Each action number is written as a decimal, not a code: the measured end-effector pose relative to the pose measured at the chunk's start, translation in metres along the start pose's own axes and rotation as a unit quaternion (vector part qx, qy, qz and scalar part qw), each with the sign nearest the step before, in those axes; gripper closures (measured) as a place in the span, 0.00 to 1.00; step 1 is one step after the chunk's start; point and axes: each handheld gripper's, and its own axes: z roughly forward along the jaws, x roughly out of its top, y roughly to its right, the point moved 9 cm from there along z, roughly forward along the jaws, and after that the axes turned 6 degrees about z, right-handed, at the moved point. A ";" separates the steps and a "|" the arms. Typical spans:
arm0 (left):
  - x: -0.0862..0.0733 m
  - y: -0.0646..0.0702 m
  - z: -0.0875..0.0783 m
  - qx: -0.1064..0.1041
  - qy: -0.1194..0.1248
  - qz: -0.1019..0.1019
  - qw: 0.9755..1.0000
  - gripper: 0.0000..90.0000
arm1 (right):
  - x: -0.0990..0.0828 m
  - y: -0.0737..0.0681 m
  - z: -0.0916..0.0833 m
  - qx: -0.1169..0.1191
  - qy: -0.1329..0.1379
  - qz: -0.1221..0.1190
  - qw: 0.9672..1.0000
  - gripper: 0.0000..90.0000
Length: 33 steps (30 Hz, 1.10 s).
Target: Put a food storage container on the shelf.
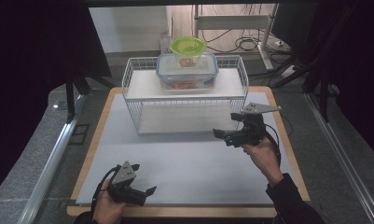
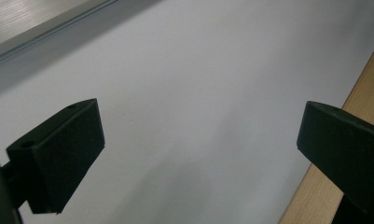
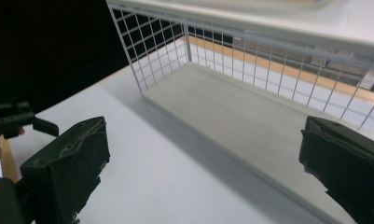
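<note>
Now the right gripper (image 1: 223,135) has its jaws spread wide with nothing between them, just in front of the wire shelf (image 1: 184,122); the food box (image 1: 187,70) sits on top, well above. Left gripper (image 1: 143,179), also spread, rests near the table edge (image 2: 315,196), well apart

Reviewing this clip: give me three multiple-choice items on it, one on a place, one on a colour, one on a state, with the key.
1. Where does the clear lidded container sit?
A. on the wire rack's top shelf
B. on the mat in front
C. on the rack's bottom shelf

2. What colour is the small bowl on the container?
A. red
B. green
C. black

3. How is the right claw?
A. shut on the bowl
B. open, empty
C. shut on the rack

Key: A, it rests on the top shelf; B, rim is lime green; B, its jaws stand wide apart, nothing between.
</note>
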 end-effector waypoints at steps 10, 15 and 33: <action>0.000 0.000 0.000 0.001 -0.001 0.002 1.000 0.01 | -0.035 0.002 -0.001 -0.009 -0.018 -0.011 1.000 0.02; 0.000 0.001 0.000 0.001 -0.002 0.003 1.000 0.01 | -0.052 0.000 -0.003 -0.017 -0.027 -0.022 0.999 0.02; -0.001 0.002 0.001 0.001 -0.006 0.009 1.000 0.01 | -0.111 0.002 -0.010 -0.044 -0.060 -0.029 0.997 0.01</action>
